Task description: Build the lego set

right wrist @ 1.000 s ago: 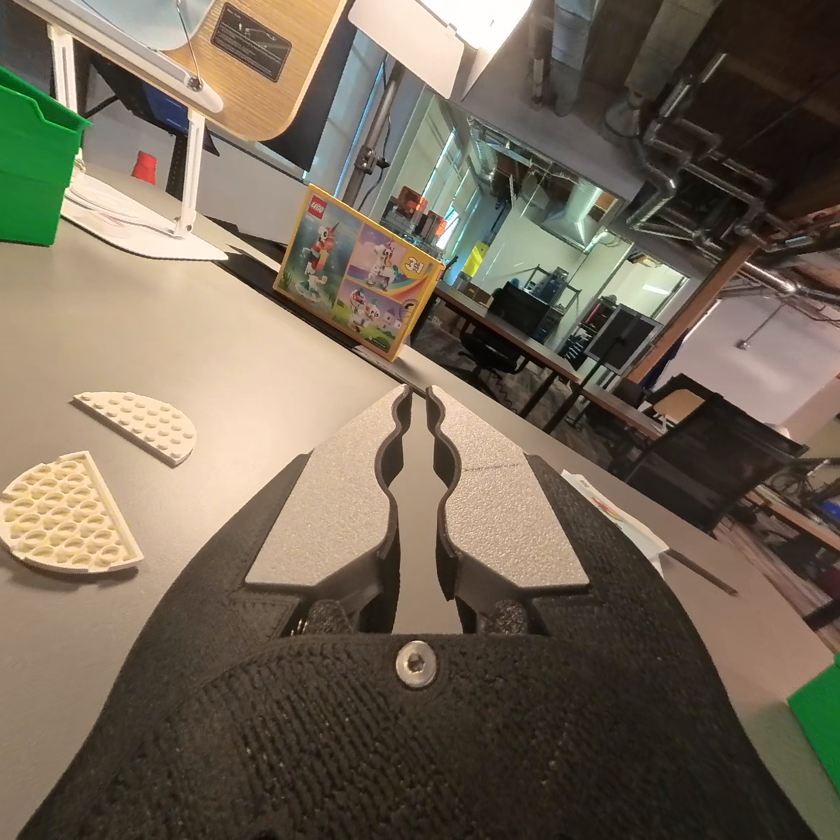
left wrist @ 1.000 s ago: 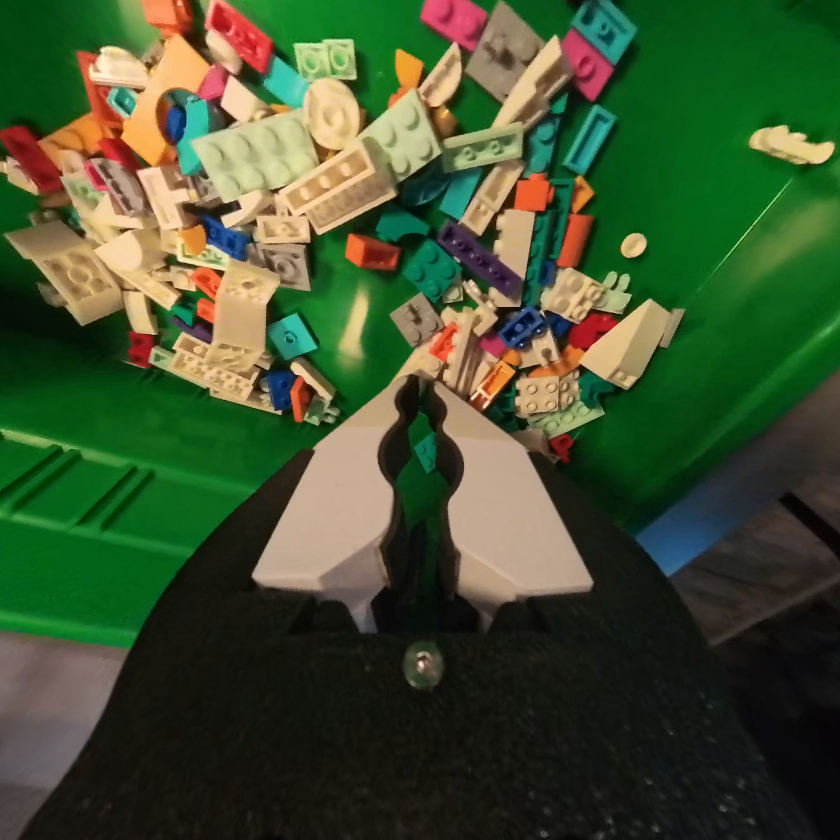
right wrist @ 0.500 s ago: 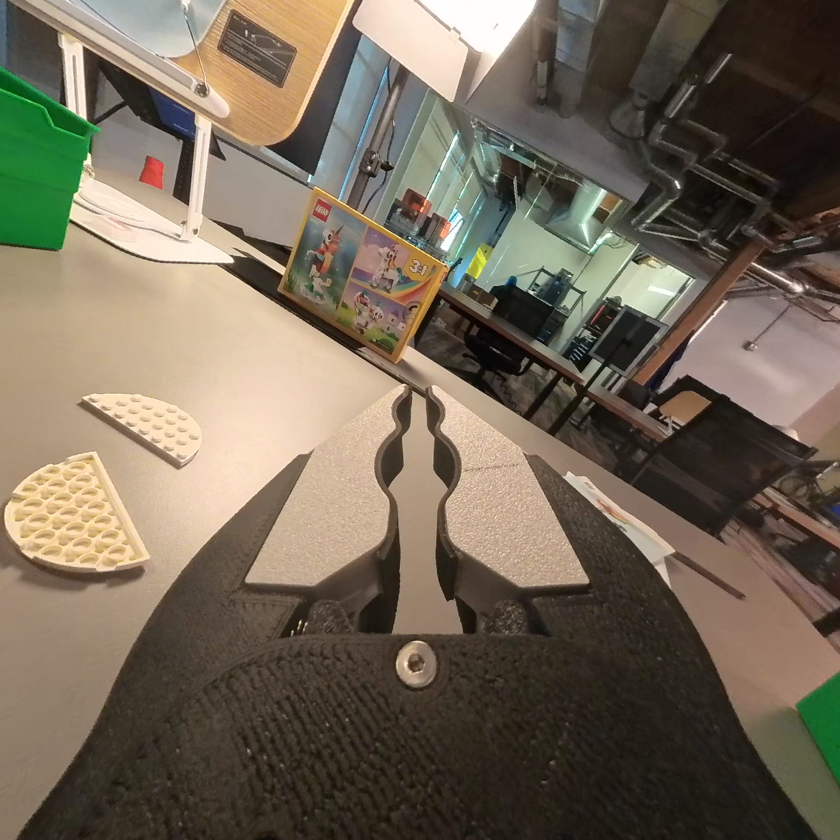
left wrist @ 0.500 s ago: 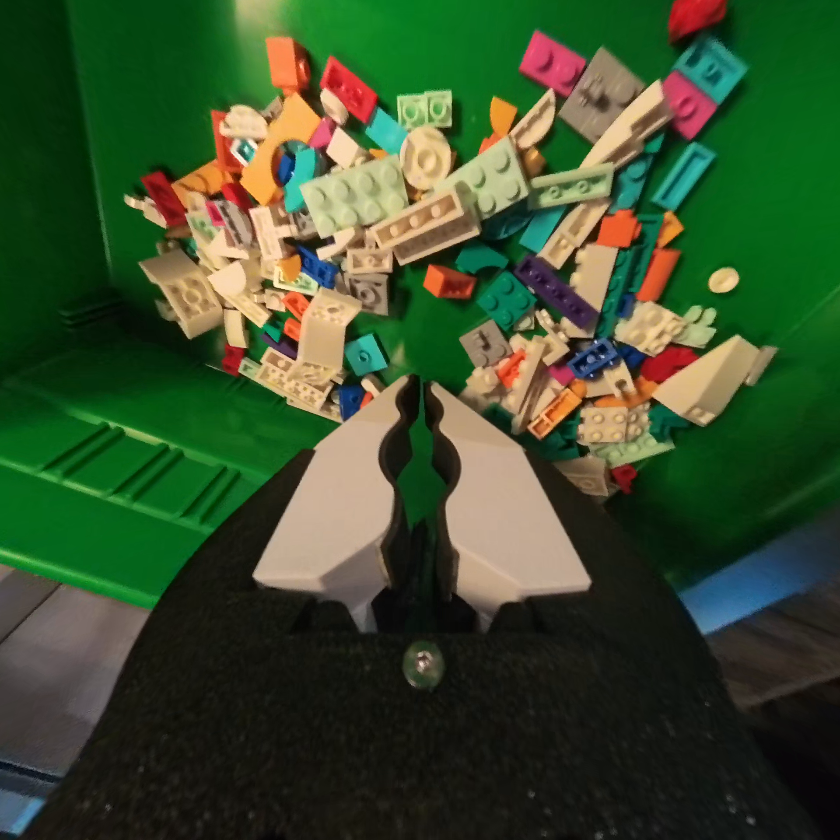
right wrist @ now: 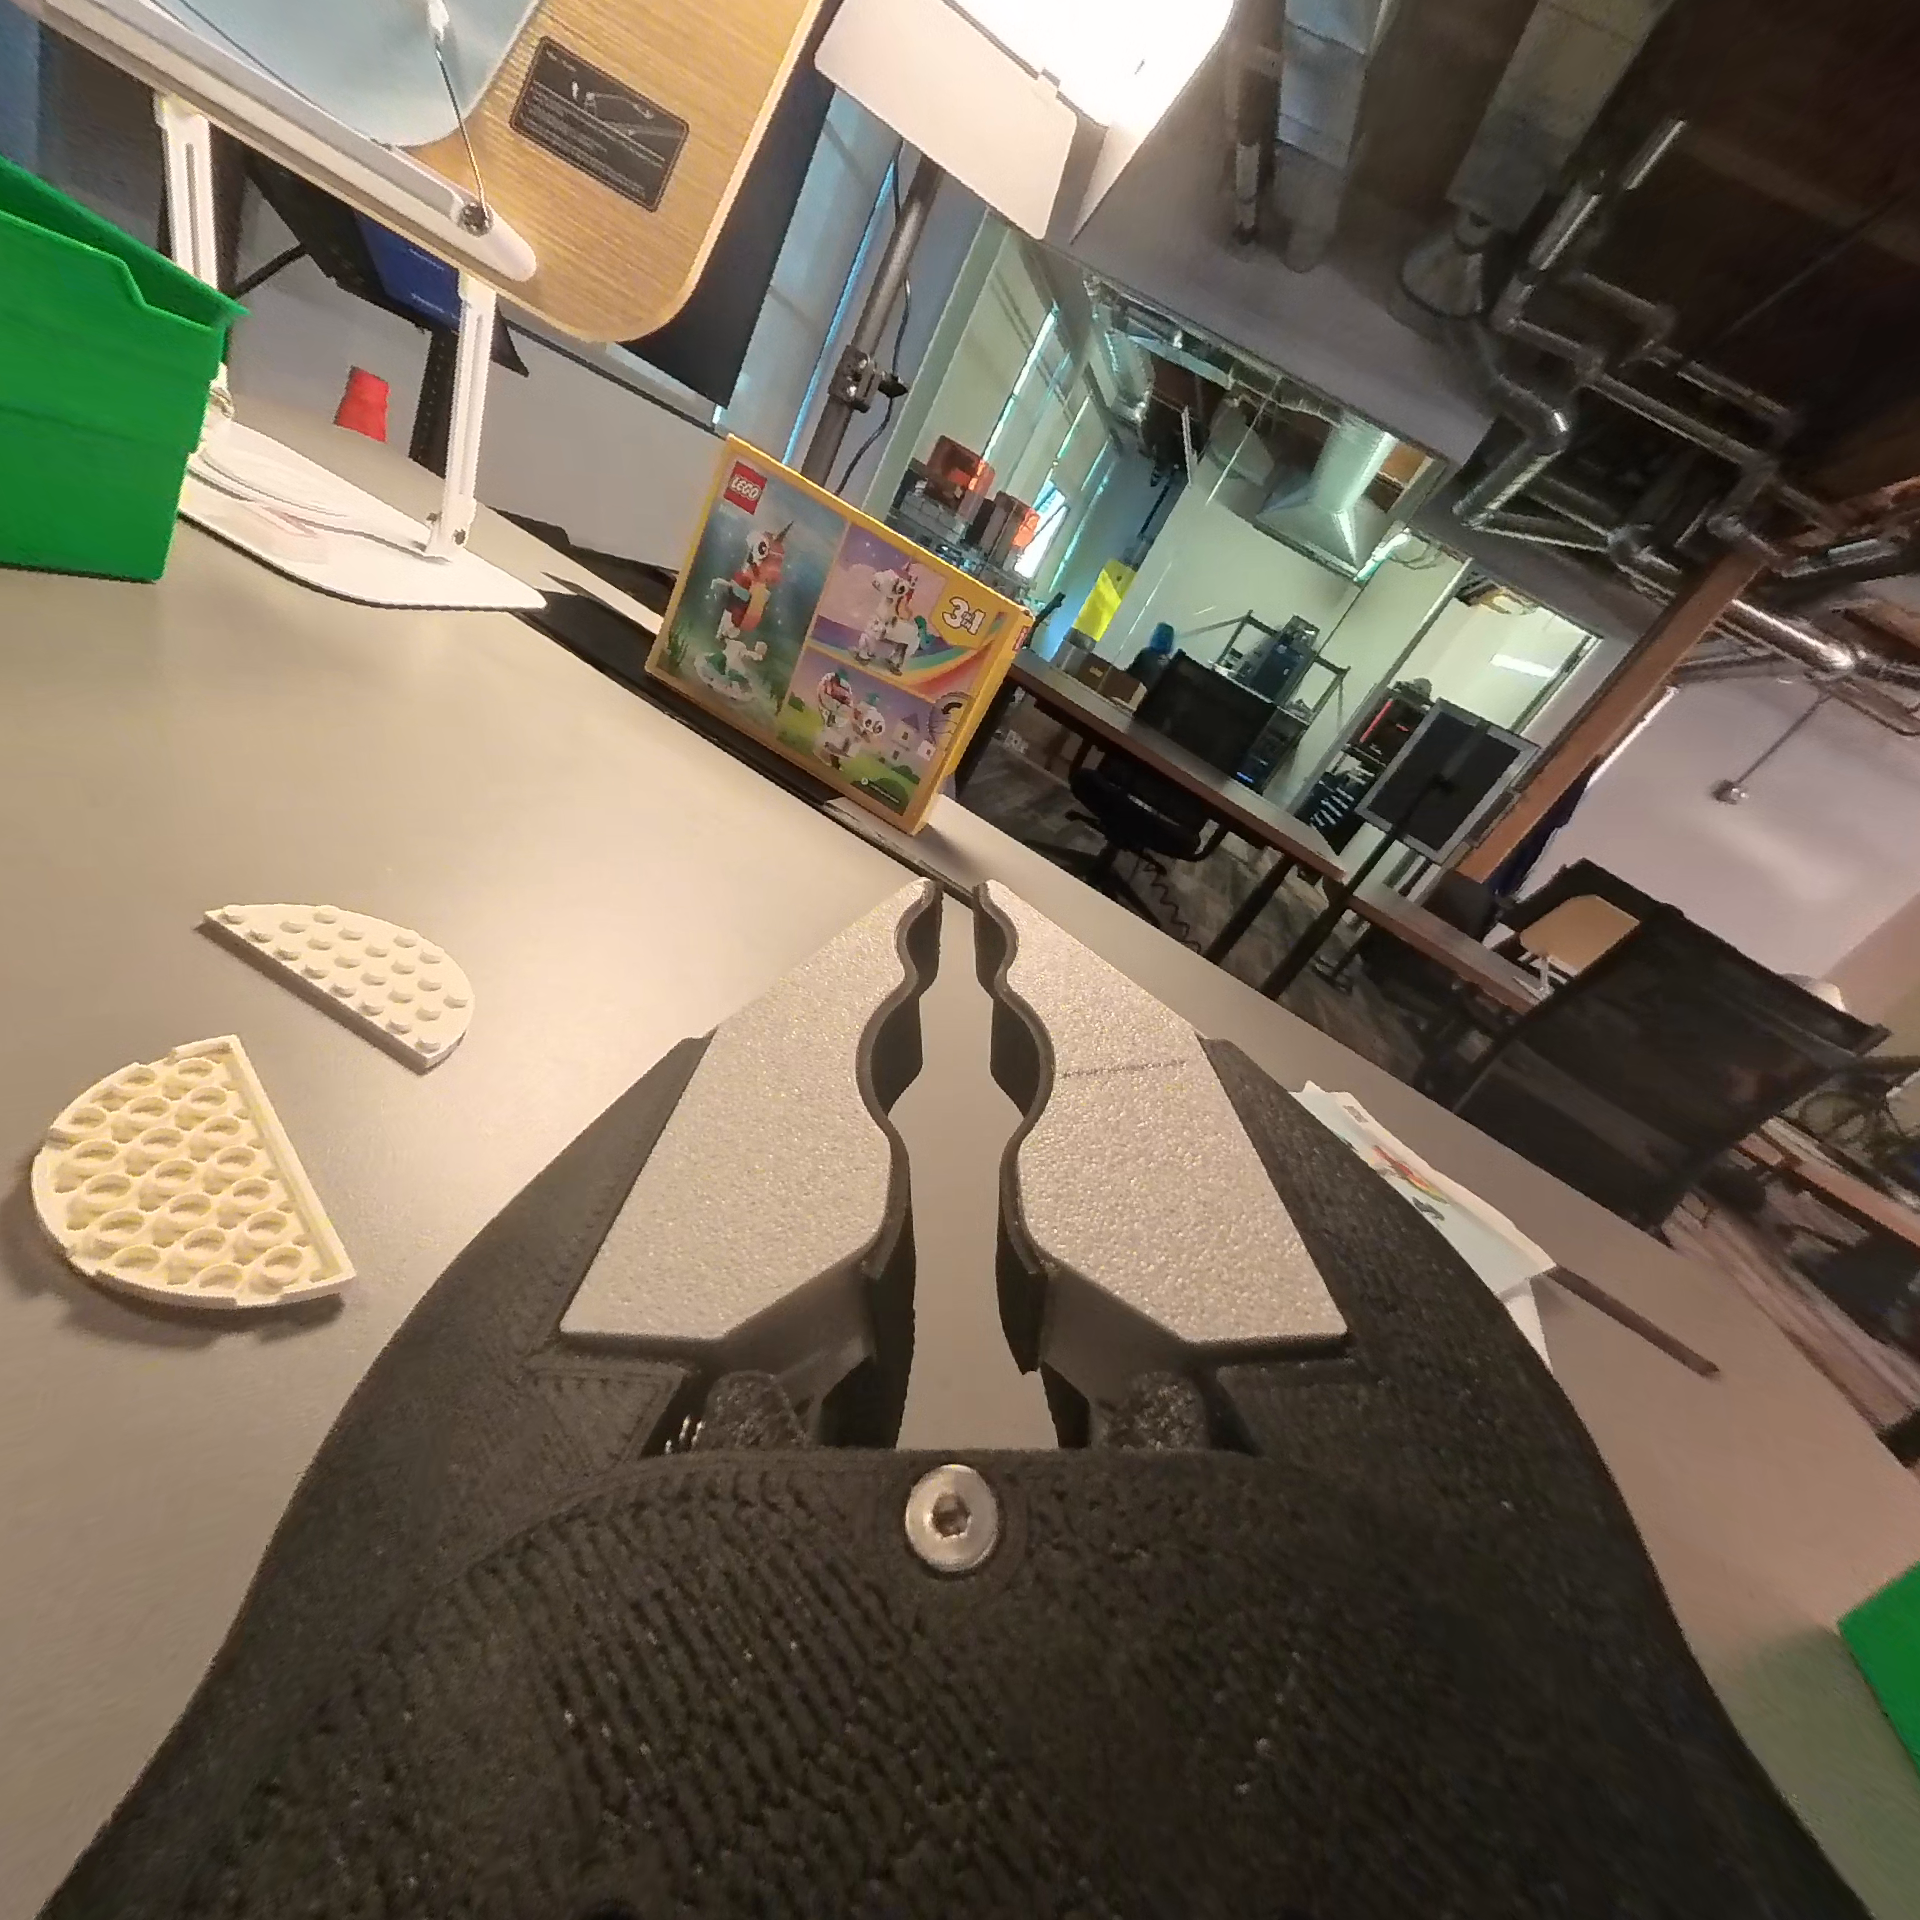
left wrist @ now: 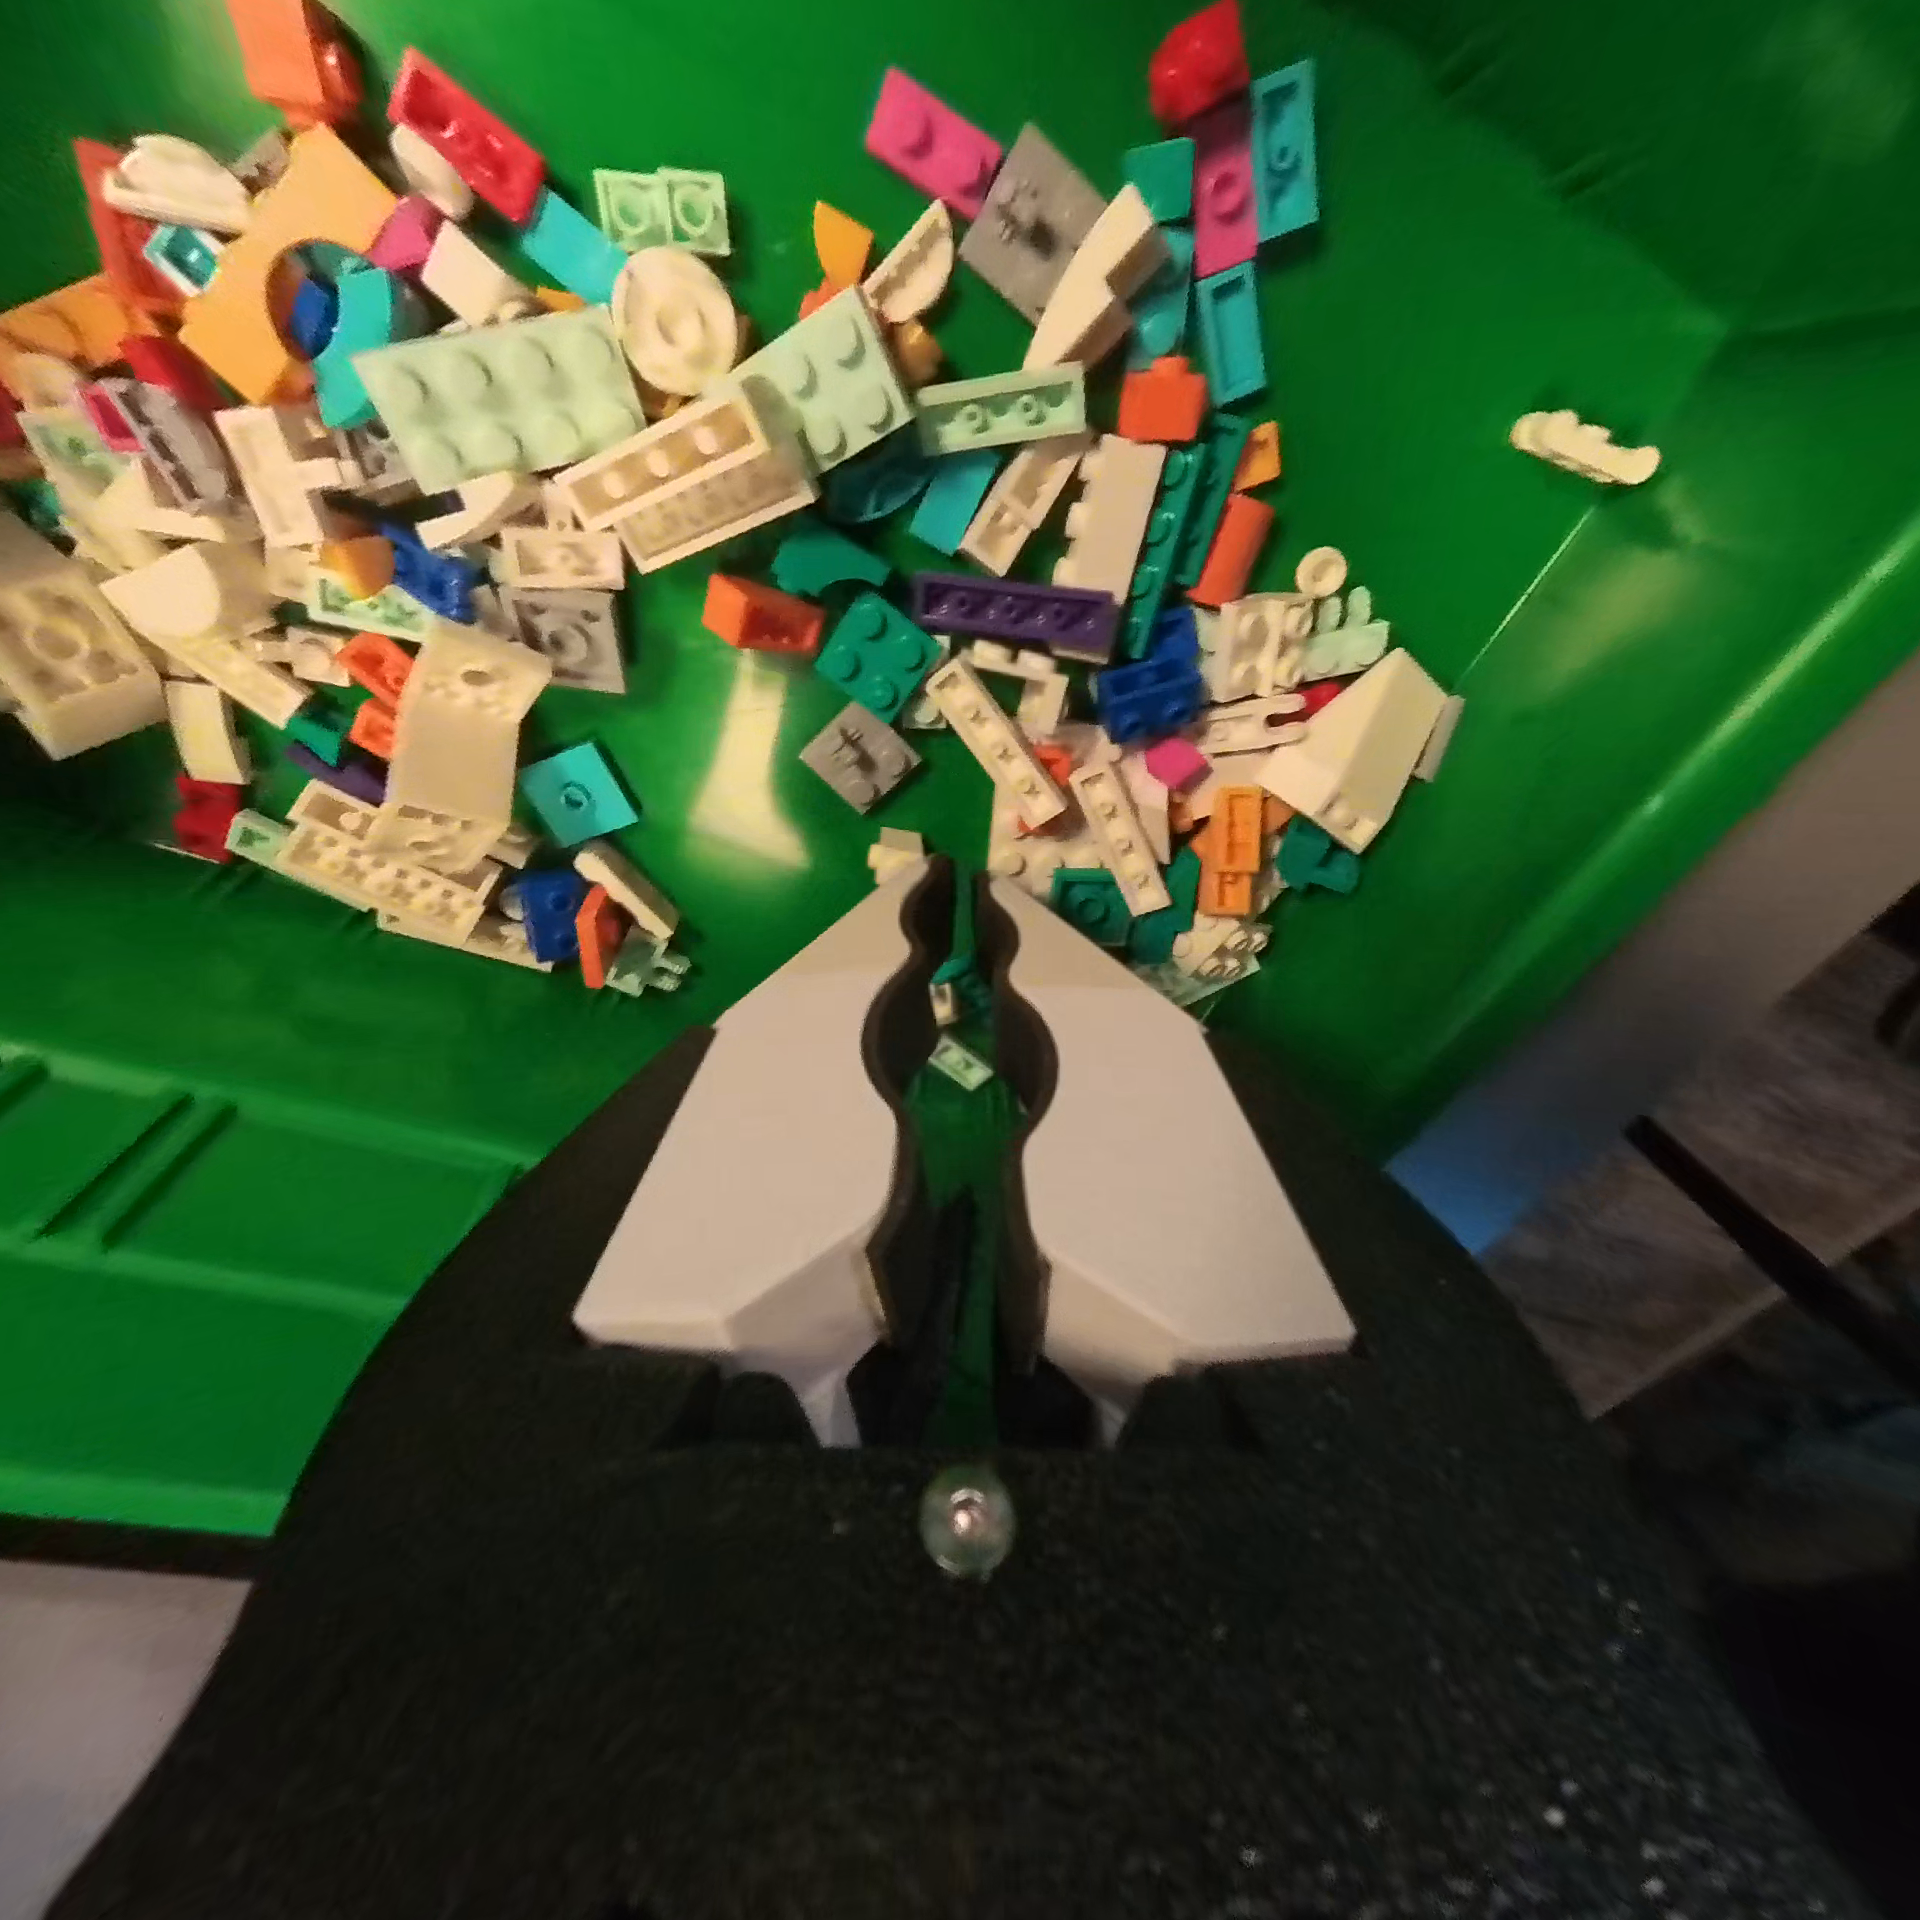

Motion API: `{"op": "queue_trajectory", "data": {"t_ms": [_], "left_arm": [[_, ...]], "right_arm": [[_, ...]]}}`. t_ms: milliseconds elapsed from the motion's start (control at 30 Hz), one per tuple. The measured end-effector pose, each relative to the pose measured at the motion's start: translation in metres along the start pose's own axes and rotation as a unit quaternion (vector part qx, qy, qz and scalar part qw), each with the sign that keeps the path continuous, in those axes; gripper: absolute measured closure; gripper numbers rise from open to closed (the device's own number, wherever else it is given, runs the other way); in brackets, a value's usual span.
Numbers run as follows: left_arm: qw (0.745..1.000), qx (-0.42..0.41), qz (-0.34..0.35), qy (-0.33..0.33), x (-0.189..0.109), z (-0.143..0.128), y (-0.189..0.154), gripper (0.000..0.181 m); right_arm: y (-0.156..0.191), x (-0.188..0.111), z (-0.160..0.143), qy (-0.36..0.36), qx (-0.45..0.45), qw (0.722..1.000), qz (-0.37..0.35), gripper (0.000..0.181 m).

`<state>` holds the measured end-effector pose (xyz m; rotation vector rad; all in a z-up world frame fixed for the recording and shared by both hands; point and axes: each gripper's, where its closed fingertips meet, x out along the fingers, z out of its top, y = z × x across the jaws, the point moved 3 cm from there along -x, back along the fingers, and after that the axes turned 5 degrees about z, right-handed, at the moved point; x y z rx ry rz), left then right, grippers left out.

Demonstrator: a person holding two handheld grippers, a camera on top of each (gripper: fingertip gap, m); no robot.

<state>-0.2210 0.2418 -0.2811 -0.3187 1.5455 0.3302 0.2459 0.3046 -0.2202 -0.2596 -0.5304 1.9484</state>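
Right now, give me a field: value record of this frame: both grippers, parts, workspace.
left gripper: nearly shut, holding nothing, tips over the loose bricks
right gripper: nearly shut, empty, low over the grey table
green bin: holds a mixed pile of loose bricks
half-round plate, studs up: lying on the table
half-round plate, underside up: beside it, apart
set box: upright near the table's far edge
assembly: none joined yet

Red cup [right wrist: 366,399]; office chair [right wrist: 1132,821]; white stand [right wrist: 457,436]
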Motion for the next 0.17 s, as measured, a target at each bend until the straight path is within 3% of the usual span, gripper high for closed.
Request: {"op": "queue_trajectory", "data": {"t_ms": [33,167], "left_arm": [[1.0,-0.002,-0.007,-0.001,0.0003,0.0,-0.0029,0.173],[1.0,0.009,0.0,0.001,0.0056,-0.0002,-0.0099,0.148]], "right_arm": [[0.0,0.0,0.0001,0.0,0.001,1.0,0.0,0.177],[0.0001,0.0002,0.0001,0.0,0.001,1.0,0.001,0.177]]}}
